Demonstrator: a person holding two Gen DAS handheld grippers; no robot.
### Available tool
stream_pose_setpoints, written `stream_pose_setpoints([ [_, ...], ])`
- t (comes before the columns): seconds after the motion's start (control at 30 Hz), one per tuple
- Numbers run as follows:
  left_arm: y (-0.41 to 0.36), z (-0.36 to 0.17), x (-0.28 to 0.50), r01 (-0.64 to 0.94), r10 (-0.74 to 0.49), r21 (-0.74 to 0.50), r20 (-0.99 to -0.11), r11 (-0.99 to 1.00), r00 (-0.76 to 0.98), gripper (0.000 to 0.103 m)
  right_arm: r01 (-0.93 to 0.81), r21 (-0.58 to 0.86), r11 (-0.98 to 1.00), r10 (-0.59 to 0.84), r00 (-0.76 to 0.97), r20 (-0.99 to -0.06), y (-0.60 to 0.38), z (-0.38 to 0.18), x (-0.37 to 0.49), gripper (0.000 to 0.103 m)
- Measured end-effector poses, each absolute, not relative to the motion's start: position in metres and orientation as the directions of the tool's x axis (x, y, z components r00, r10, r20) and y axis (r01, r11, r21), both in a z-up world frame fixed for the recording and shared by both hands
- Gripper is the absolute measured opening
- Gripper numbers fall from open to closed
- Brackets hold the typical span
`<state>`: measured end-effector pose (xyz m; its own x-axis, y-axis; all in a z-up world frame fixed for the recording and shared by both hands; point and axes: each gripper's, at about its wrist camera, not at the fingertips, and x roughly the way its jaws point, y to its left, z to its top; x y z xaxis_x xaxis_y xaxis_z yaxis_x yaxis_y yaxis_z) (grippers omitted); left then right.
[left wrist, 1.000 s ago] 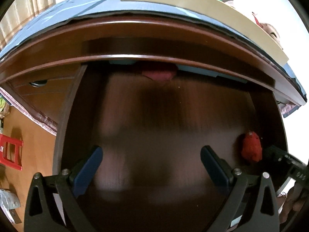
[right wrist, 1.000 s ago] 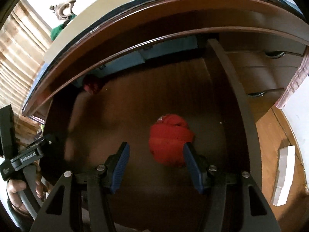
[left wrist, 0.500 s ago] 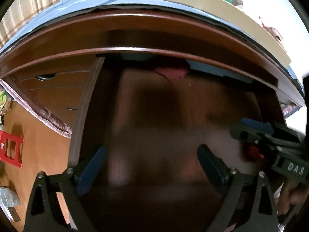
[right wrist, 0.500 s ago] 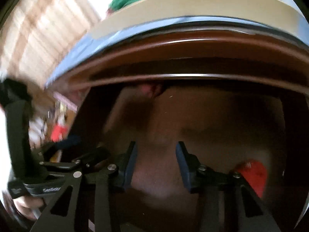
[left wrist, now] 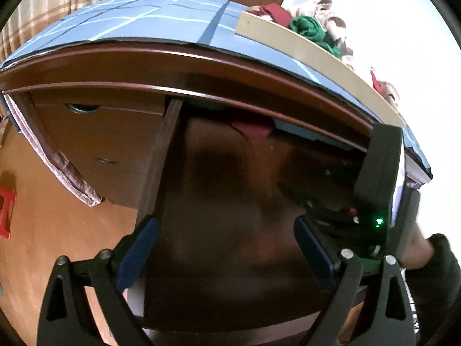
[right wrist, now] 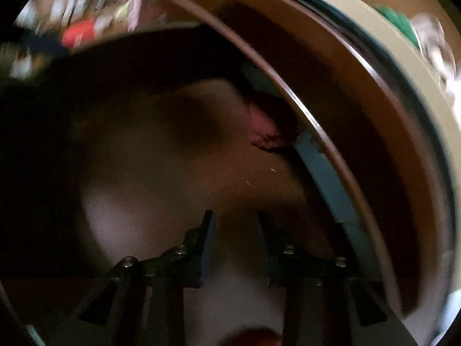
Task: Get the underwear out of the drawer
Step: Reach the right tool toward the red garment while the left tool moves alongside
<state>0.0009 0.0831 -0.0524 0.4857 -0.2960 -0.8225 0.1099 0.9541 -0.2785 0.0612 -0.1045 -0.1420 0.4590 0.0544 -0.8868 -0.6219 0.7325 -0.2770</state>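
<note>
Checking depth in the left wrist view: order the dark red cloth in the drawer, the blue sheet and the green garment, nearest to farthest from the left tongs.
1. Dark red cloth, at the drawer's back.
2. Blue sheet, on top above the drawer.
3. Green garment, upper right, behind the cream board.

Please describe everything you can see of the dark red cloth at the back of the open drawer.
The dark red cloth is a soft, crumpled piece of fabric, maroon in the left wrist view and pinker in the blurred right wrist view. It lies on the drawer's wooden floor at the far end, partly hidden under the desk's edge, beside something blue. Neither gripper touches it. Its full shape cannot be told.
</note>
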Motion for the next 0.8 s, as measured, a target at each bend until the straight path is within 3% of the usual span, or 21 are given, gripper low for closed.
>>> stream_pose_setpoints([
  [0.1,0.08,-0.052,0.001,0.118,-0.286,-0.262,-0.828,0.958,0.481,0.096,-0.588,-0.334,0.737,0.096,0.579,-0.809,-0.103,-0.144,0.06,0.025],
  [0.2,0.078,-0.054,0.0,0.117,-0.287,-0.263,-0.837,0.958,0.466,0.096,-0.591,-0.389,0.706,0.071,0.607,-0.792,-0.1,-0.151,0.062,0.025],
  [0.43,0.075,-0.058,0.001,0.14,-0.299,-0.265,-0.844,0.954,0.444,0.096,-0.527,-0.382,0.759,0.123,0.693,-0.711,-0.107,-0.15,0.07,0.025],
  [0.8,0.064,-0.065,0.004,0.192,-0.295,-0.231,-0.837,0.954,0.461,0.096,-0.445,-0.553,0.704,-0.003,0.777,-0.629,-0.098,-0.166,0.073,0.023],
])
